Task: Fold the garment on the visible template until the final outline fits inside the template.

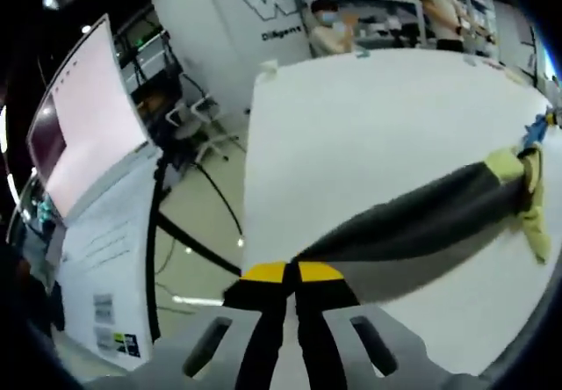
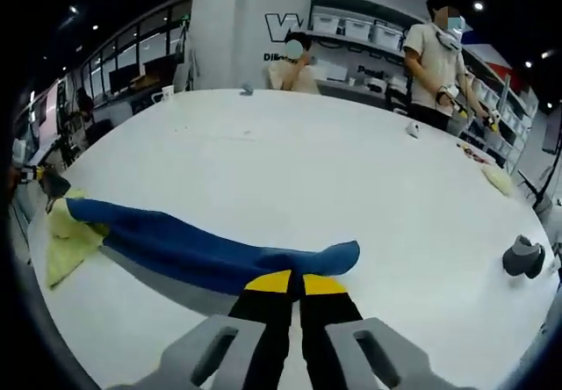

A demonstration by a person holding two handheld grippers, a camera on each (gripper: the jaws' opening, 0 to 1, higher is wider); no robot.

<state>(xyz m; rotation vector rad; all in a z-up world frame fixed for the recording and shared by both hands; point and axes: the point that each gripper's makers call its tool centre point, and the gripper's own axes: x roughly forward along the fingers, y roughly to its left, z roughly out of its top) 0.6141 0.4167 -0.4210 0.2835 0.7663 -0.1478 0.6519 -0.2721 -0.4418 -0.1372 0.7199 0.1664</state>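
A long blue garment (image 2: 202, 249) with a yellow-green part (image 2: 66, 236) at its far end is stretched out just above the white table (image 2: 351, 170), casting a shadow on it. My right gripper (image 2: 296, 282) is shut on its near blue end. In the left gripper view the same garment (image 1: 413, 219) looks dark grey and runs right to a yellow-green part (image 1: 527, 188). My left gripper (image 1: 291, 273) is shut on its near end, at the table's edge (image 1: 248, 197). At the far end in each view something small and dark holds the cloth, too small to make out.
Two people (image 2: 430, 56) stand and sit behind the table's far side by shelves. A grey object (image 2: 524, 256) and a few small items (image 2: 496, 177) lie at the right. Off the table's left edge are a large monitor (image 1: 88, 118), a chair (image 1: 198, 122) and floor.
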